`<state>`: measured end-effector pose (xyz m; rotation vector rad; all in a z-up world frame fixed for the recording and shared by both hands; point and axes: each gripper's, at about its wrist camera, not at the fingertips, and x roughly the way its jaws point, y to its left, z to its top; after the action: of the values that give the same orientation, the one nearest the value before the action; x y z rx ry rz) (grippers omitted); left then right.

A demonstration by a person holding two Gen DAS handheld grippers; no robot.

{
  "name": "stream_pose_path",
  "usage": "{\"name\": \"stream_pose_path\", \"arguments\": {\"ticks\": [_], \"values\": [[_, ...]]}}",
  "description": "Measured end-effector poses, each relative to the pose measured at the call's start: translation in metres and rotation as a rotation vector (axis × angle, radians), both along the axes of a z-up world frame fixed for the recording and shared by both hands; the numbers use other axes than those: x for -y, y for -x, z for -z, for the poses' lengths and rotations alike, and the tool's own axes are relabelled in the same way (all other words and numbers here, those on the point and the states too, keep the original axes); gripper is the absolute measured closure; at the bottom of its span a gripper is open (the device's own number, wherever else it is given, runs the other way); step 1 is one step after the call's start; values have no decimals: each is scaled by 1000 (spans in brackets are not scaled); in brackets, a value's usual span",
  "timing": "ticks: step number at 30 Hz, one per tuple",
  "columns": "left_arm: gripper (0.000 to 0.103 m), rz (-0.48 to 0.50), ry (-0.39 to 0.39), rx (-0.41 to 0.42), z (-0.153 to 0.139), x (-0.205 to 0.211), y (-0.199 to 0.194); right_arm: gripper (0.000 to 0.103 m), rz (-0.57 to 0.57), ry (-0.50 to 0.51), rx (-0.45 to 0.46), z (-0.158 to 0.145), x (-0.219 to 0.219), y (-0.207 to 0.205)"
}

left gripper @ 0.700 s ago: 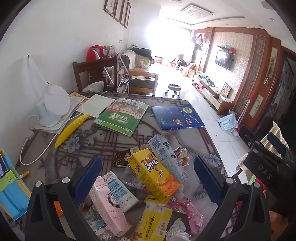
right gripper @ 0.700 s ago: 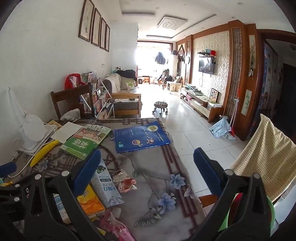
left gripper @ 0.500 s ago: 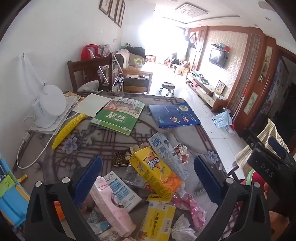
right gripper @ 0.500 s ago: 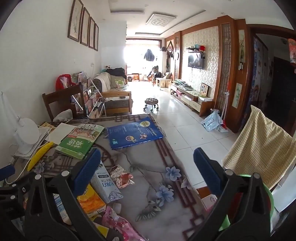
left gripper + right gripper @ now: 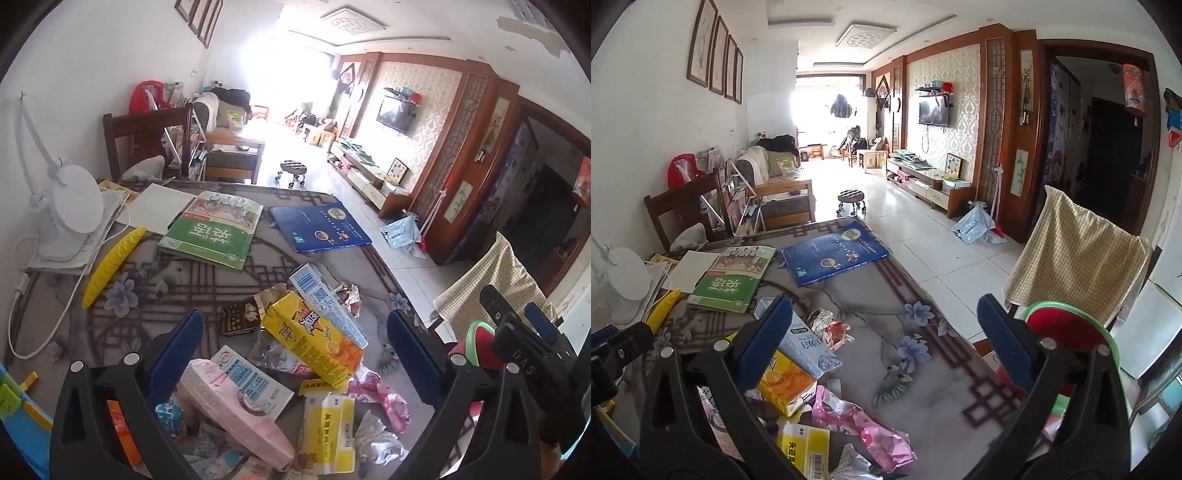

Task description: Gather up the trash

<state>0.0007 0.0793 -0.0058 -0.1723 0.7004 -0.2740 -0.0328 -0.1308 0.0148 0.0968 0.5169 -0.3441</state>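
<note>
- Landmark = yellow carton (image 5: 314,341), lying tilted on top of the trash heap on the table (image 5: 147,295). Everything below is placed rel. to it.
- Trash heap: blue-white carton (image 5: 325,299) leans against its far side; pink carton (image 5: 232,410) and pale blue-print carton (image 5: 255,380) sit nearer you on its left; small yellow box (image 5: 328,428) just in front; pink wrapper (image 5: 376,398) to its near right; crumpled foil (image 5: 349,295) just beyond.
- Not trash, I'd guess: green book (image 5: 214,232) and blue book (image 5: 317,229), well beyond the carton. Leave them.
- Left gripper (image 5: 295,350): jaws spread wide, empty, hanging above the heap w/ the yellow carton between the pads in view. No contact seen.
- Right gripper (image 5: 882,339): also spread wide, empty, off to the carton's right over bare tablecloth, touching nothing.
- Step in hand, as I read it: first pick. Go for the yellow carton w/ the left — it's topmost, so lifting it shouldn't drag the others.
- Close across its narrow faces, not lengthwise; it's prob. empty and will crush, so squeeze gently.
- Red-and-green bin (image 5: 1067,328) sits past the table edge, right of the carton — likely drop spot.
</note>
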Motion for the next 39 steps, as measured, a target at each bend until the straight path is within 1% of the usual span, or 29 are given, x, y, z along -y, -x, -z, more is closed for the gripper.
{"name": "stream_pose_path", "arguments": {"ticks": [4, 9, 14, 15, 16, 19, 23, 32, 39], "values": [[8, 17, -31, 18, 1, -7, 5, 4, 16, 4, -18, 2, -14, 3], [8, 31, -31, 16, 5, -14, 7, 4, 8, 17, -10, 2, -30, 8], [8, 31, -34, 18, 9, -18, 9, 4, 19, 4, -8, 2, -37, 11], [8, 31, -33, 18, 9, -19, 9, 4, 21, 2, -7, 1, -37, 12], [8, 31, -23, 16, -1, -35, 13, 4, 23, 2, -5, 1, -38, 14], [8, 32, -22, 18, -2, -39, 17, 4, 26, 3, -2, 0, -41, 16], [8, 37, -27, 23, -3, -42, 21, 4, 26, 4, -4, -1, -42, 17], [8, 46, -6, 17, 1, -48, 29, 4, 34, 3, -10, -1, -44, 24], [8, 56, -15, 20, 1, -41, 28, 4, 55, -7, -8, -2, -37, 29]]}}
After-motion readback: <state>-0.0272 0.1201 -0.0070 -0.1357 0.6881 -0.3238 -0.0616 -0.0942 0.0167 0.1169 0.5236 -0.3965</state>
